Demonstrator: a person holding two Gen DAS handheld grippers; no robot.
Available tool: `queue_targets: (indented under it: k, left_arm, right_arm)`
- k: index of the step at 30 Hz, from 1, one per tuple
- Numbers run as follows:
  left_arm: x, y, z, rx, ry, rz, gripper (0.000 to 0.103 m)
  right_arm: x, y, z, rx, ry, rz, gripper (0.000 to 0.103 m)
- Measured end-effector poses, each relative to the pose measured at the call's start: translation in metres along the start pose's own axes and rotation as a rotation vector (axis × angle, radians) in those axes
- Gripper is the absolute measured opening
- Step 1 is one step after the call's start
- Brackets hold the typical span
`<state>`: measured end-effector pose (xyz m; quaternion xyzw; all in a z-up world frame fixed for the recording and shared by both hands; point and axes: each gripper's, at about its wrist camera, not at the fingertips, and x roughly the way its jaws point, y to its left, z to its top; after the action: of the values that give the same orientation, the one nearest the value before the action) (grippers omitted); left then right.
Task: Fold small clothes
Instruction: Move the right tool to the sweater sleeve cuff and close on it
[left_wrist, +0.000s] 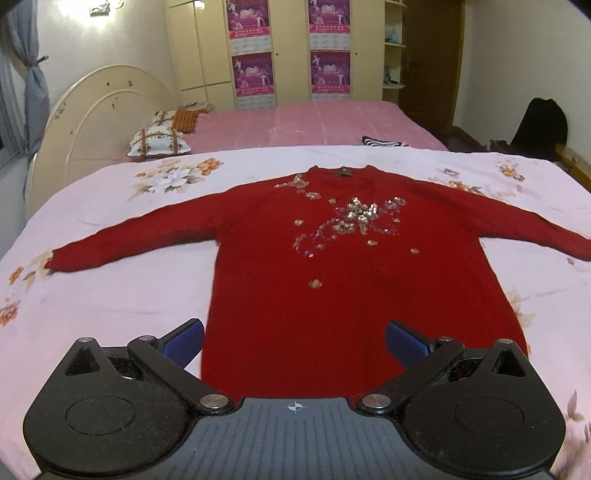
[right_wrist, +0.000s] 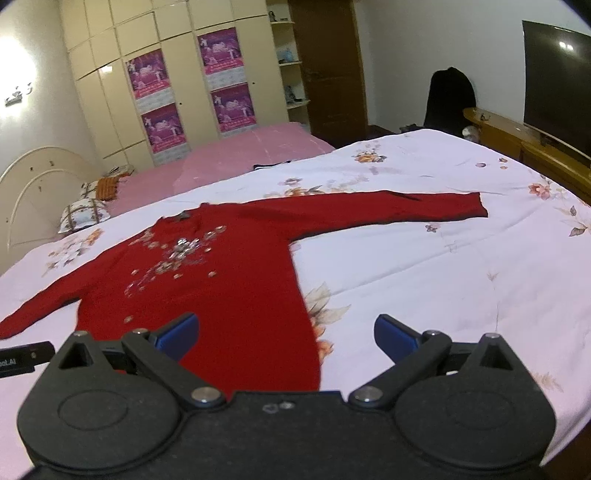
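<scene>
1. My left gripper (left_wrist: 294, 341) is spread wide and holds nothing; its blue pads (left_wrist: 184, 345) stand on either side of the sweater's lower body, above the cloth as far as I can tell.
2. My right gripper (right_wrist: 284, 338) is also spread wide and empty. One of its pads (right_wrist: 177, 338) lies over the sweater's lower right part, the other over bare quilt beside the hem.
3. At the left edge of the right wrist view a small black piece (right_wrist: 22, 356) with white lettering shows; I cannot tell what it belongs to.
4. The red sweater (left_wrist: 325, 266) lies flat and face up on the quilt (left_wrist: 110, 291), unfolded, hem toward me and collar away.
5. Both sleeves are stretched out sideways: the left sleeve (left_wrist: 122, 240) ends near the quilt's left side, the right sleeve (right_wrist: 399, 206) reaches well out to the right.
6. Sequin flowers (left_wrist: 354, 218) cover the chest.
7. The quilt is pale with printed flowers and covers the near bed.
8. Beyond it lies a pink bed (left_wrist: 314, 122) with pillows (left_wrist: 159, 142) by a cream headboard (left_wrist: 99, 114).
9. Behind stands a wardrobe (left_wrist: 291, 48) with purple posters (left_wrist: 253, 75).
10. In the right wrist view a dark screen (right_wrist: 557, 81) stands on a wooden bench at the right.
</scene>
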<state>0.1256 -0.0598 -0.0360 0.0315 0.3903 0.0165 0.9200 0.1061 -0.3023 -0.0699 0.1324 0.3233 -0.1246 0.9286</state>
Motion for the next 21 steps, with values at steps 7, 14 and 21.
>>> queue_targets:
  k: [7, 14, 21]
  left_arm:
    - [0.046, -0.032, 0.031, 0.015, 0.024, -0.002, 0.103]
    - [0.090, -0.070, 0.058, 0.041, 0.051, -0.012, 0.103]
    - [0.125, -0.105, 0.080, 0.075, 0.066, -0.017, 0.103]
  right_arm:
    - [0.044, -0.023, 0.025, 0.018, 0.004, -0.030, 0.100]
    - [0.088, -0.046, 0.049, 0.036, 0.017, -0.051, 0.100]
    - [0.132, -0.081, 0.070, 0.073, 0.025, -0.094, 0.100]
